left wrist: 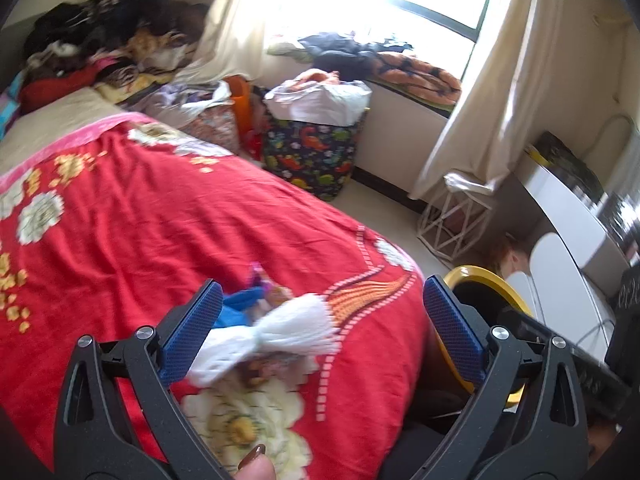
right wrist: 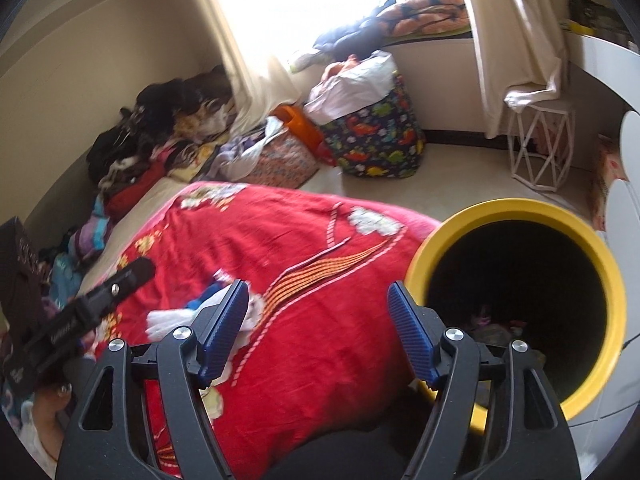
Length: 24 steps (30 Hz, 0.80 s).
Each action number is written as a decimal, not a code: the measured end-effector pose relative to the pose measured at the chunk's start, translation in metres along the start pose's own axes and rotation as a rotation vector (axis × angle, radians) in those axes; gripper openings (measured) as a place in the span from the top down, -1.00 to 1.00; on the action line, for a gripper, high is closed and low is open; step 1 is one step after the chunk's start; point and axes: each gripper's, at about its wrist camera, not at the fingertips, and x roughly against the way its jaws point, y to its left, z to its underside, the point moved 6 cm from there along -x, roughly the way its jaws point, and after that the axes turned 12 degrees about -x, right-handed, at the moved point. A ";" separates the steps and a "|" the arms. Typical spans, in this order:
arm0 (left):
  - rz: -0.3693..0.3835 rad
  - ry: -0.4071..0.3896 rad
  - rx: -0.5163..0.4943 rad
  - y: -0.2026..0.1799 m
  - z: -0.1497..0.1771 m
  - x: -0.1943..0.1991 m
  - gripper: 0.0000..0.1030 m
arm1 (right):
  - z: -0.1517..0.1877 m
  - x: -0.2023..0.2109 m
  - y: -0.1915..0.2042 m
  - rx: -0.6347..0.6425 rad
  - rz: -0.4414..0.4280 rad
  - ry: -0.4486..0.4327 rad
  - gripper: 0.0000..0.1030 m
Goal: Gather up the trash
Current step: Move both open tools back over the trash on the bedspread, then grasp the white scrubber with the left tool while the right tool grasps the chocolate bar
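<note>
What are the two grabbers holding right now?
Nothing. The left gripper and right gripper are both open and empty; the white trash lies on the red blanket.

red floral blanket (left wrist: 168, 216) under jaws, dinosaur-print bag (left wrist: 312, 152) and white wire stool (left wrist: 454, 220) far ahead by curtain (left wrist: 500, 92)

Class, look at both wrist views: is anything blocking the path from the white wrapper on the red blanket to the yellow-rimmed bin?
Nothing visible does. The white wrapper lies on the red blanket; the yellow-rimmed bin stands open-mouthed beside the bed, with only blanket between them.
</note>
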 end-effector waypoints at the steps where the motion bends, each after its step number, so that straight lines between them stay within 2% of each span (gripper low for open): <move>1: -0.010 -0.001 0.014 0.008 0.001 0.002 -0.79 | 0.004 -0.005 0.006 0.009 -0.006 0.017 -0.36; 6: -0.034 0.023 0.049 0.038 0.012 0.005 -0.79 | 0.023 -0.028 0.034 0.059 -0.017 0.077 -0.36; 11: -0.021 0.081 0.087 0.057 0.036 0.000 -0.76 | 0.040 -0.051 0.047 0.093 -0.008 0.133 -0.36; 13: -0.001 0.112 0.109 0.062 0.047 -0.005 -0.61 | 0.043 -0.058 0.049 0.094 -0.002 0.139 -0.36; 20: 0.082 0.153 0.177 0.064 0.064 -0.022 -0.38 | 0.030 -0.077 0.046 0.085 0.028 0.132 -0.36; 23: 0.103 0.160 0.202 0.064 0.065 -0.029 -0.11 | 0.027 -0.084 0.043 0.062 0.029 0.146 -0.36; 24: 0.103 0.167 0.204 0.064 0.066 -0.032 0.04 | 0.029 -0.087 0.044 0.053 0.029 0.154 -0.36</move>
